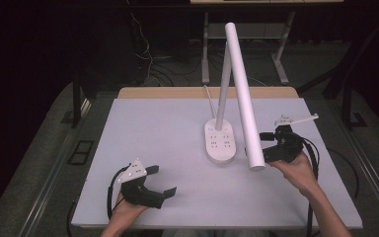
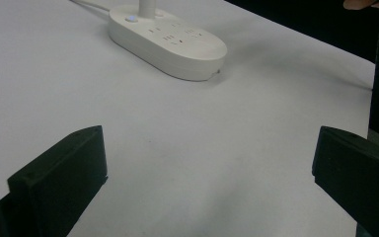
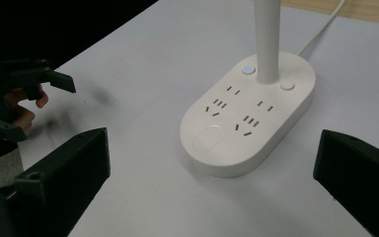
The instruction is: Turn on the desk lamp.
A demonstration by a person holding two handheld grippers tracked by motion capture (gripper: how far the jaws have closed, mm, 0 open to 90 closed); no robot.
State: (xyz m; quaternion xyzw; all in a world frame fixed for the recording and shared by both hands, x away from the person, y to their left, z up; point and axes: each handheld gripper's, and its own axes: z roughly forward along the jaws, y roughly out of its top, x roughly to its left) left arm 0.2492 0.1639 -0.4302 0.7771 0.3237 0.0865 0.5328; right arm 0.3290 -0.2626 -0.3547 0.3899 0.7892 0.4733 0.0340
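Both your grippers' fingers stand apart, empty. Your right gripper [image 1: 265,144] sits beside the lamp head [image 1: 244,94]; a careless sweep could tip the desk lamp's base [image 3: 249,116].

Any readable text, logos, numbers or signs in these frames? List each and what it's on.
No readable text anywhere.
Lamp base: no words, brand or numbers; only socket slots, a lit blue button, a plain round button and a blank oval pad.
Lamp head: plain white, unmarked.
Left hand-held gripper and right hand-held gripper: no legible marks.
Table: no markings.
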